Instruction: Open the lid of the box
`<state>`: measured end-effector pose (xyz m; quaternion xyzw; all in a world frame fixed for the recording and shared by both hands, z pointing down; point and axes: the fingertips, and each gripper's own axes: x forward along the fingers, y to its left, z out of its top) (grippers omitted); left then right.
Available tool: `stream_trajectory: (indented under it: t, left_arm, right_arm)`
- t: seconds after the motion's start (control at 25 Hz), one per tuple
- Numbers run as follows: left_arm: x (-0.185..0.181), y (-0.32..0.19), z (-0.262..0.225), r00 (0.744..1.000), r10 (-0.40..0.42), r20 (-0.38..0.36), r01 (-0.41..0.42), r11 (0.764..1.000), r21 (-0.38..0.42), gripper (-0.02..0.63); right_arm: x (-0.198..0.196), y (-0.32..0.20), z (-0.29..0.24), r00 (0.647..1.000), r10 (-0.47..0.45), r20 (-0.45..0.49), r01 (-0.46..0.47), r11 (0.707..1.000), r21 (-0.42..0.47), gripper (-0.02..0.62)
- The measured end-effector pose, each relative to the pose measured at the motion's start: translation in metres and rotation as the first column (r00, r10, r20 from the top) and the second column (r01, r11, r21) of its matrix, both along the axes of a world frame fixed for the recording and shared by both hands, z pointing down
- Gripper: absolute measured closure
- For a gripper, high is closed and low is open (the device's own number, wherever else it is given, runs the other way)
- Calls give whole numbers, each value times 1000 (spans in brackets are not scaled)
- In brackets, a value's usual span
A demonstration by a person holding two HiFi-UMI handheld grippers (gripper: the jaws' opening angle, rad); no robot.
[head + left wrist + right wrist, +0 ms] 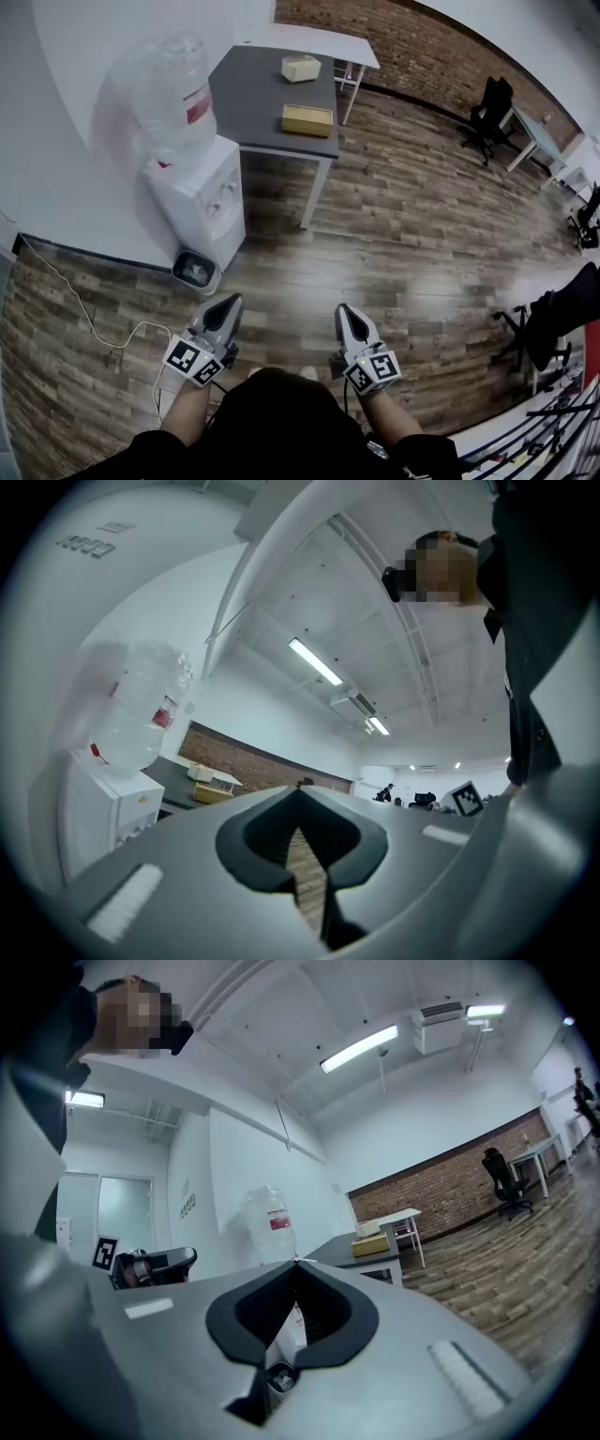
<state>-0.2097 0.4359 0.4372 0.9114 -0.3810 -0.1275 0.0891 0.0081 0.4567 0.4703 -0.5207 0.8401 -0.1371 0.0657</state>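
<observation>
Two boxes lie on a dark grey table (pixel 253 103) far ahead: a flat yellow box (pixel 307 119) near its front edge and a pale cream box (pixel 300 67) behind it. Their lids look closed. Both boxes appear small in the gripper views, the yellow box (pixel 214 794) (pixel 370 1244) below the cream box (pixel 202 772) (pixel 367 1229). My left gripper (pixel 230 302) (pixel 300 787) and right gripper (pixel 345 311) (pixel 296 1262) are held side by side over the wooden floor, far short of the table. Each has its jaws together with nothing between them.
A white water dispenser (pixel 202 197) with a large clear bottle (pixel 169 89) stands against the wall left of the table, a small grey bin (pixel 195 270) at its foot. A white cable (pixel 84 309) trails on the floor. A white table (pixel 319 39) and office chairs (pixel 489 108) stand further back.
</observation>
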Motion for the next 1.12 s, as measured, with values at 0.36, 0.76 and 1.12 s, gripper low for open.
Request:
stream_trajectory:
  t: [0.36, 0.76, 1.12]
  left_arm:
    - [-14, 1, 6, 1000, 13, -21, -13, 1000, -11, 606]
    - [-25, -15, 9, 1000, 24, -13, -24, 999, -26, 606]
    - [-2, -73, -4, 1000, 2, -10, -1, 1000, 17, 606]
  right_arm:
    - [2, 3, -9, 997, 64, -31, -63, 998, 11, 592]
    - [19, -4, 6, 992, 103, -75, -104, 994, -12, 594]
    - [34, -76, 5, 998, 58, -31, -57, 998, 27, 594]
